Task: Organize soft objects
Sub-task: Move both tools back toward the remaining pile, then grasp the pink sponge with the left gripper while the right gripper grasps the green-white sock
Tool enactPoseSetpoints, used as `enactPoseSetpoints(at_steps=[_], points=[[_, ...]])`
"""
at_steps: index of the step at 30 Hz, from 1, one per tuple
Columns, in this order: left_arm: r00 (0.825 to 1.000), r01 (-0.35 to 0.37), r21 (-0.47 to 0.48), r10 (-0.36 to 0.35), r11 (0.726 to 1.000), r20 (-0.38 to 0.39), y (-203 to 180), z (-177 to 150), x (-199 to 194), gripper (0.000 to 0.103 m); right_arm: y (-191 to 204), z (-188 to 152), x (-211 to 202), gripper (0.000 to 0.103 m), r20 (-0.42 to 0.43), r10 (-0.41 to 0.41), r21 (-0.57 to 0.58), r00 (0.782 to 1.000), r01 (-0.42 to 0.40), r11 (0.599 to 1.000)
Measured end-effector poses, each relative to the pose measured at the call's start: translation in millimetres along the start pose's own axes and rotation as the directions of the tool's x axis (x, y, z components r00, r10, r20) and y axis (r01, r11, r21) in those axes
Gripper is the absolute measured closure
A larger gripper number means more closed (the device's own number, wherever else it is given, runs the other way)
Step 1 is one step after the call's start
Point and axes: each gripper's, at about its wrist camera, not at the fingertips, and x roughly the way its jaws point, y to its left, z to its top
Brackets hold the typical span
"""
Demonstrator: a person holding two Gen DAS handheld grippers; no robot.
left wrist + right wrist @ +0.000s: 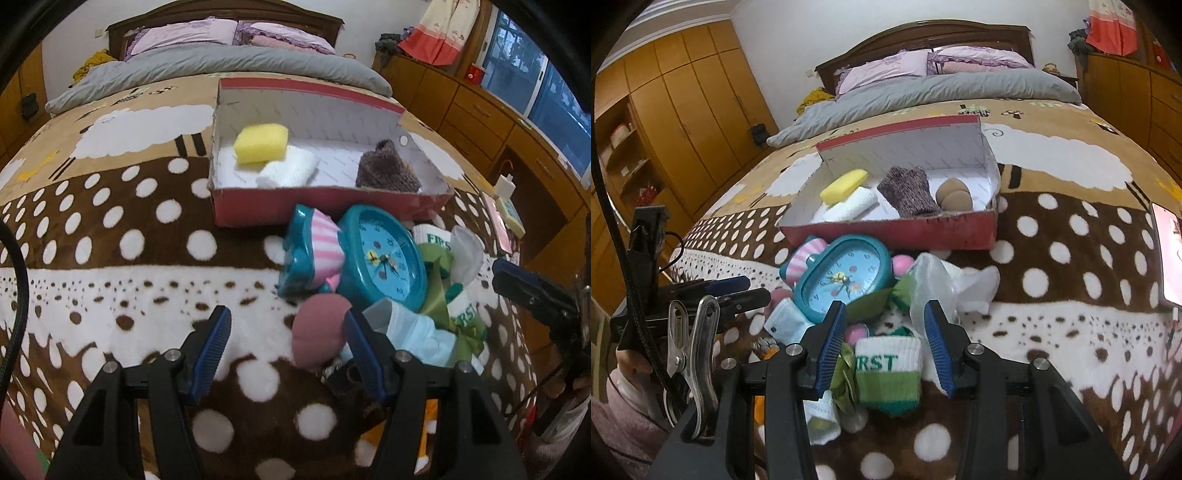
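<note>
The left gripper (pixel 288 343) gapes empty beside a pink rounded sponge (pixel 317 328); bare dotted blanket (pixel 110 236) fills the frame's left. The right gripper (pixel 884 332) gapes over a green-and-white rolled sock (pixel 888 373). Above, the red cardboard box (pixel 886 232) holds a yellow sponge (pixel 844 186).

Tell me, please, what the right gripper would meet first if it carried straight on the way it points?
Probably the green-and-white sock lying between the right gripper's open jaws; depth is uncertain.

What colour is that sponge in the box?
The sponge is bright yellow, clearest in the left wrist view.
</note>
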Motion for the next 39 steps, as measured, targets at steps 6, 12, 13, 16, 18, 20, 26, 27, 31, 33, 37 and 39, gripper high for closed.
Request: enactPoseSetpoints(at_steps=[6,12,13,16,18,20,26,27,31,33,37,39], points=[[1.0,0.003,0.036,-0.002,0.999,-0.019,-7.4,-5.9,5.8,0.036,-3.7,-8.3,-4.8,0.058,-0.005,-0.014,0.005,1.0,0.014,1.0],[0.999,-0.002,0.051,0.004,0.999,-0.039,-13.7,-7.0,18.7,0.036,-8.3,-14.3,-9.5,0.058,-0.01,-0.013,0.015,1.0,0.013,1.0],[0.999,-0.003,0.054,0.005,0.999,-0.037,-14.5,-6.9,20.1,0.036,-9.1,-15.4,-9.8,0.058,-0.013,-0.014,0.016,1.0,0.014,1.0],[0.999,-0.001,0.067,0.003,0.998,-0.035,-16.2,-6.9,23.4,0.036,-10.9,-17.9,-9.8,0.058,-0.024,-0.022,0.015,0.999,0.022,1.0],[0.999,0.002,0.068,0.0,0.998,-0.035,-17.9,-6.9,24.9,0.036,-13.1,-19.8,-10.5,0.058,-0.031,-0.028,0.015,0.999,0.028,0.999],[1.0,0.003,0.07,0.0,0.998,-0.03,-19.0,-6.7,25.7,0.037,-15.6,-21.6,-10.7,0.058,-0.038,-0.033,0.018,0.999,0.034,0.999],[0.999,0.004,0.049,-0.002,0.999,-0.044,-18.2,-6.1,30.9,0.038,-17.5,-27.4,-7.9,0.058,-0.059,-0.027,0.022,0.998,0.029,0.999],[0.999,0.009,0.04,-0.007,0.999,-0.046,-16.9,-5.8,31.6,0.042,-17.4,-27.8,-7.2,0.058,-0.061,-0.026,0.023,0.998,0.027,0.999],[0.998,0.04,0.028,-0.039,0.999,-0.041,-14.5,-5.9,29.8,0.058,-16.3,-29.9,-1.4,0.058,-0.076,-0.016,0.03,0.997,0.018,0.999],[0.998,0.05,0.029,-0.049,0.998,-0.04,-14.4,-6.1,27.4,0.063,-15.3,-31.2,1.7,0.058,-0.086,-0.012,0.03,0.996,0.015,0.999],[0.999,0.046,0.04,-0.045,0.998,-0.029,-13.4,-7.5,22.1,0.064,-13.8,-32.1,7.6,0.058,-0.099,-0.005,0.031,0.995,0.008,0.999],[0.999,0.045,0.037,-0.044,0.998,-0.025,-12.8,-7.8,20.2,0.064,-13.1,-33.3,10.3,0.058,-0.107,-0.001,0.032,0.994,0.004,0.999]])
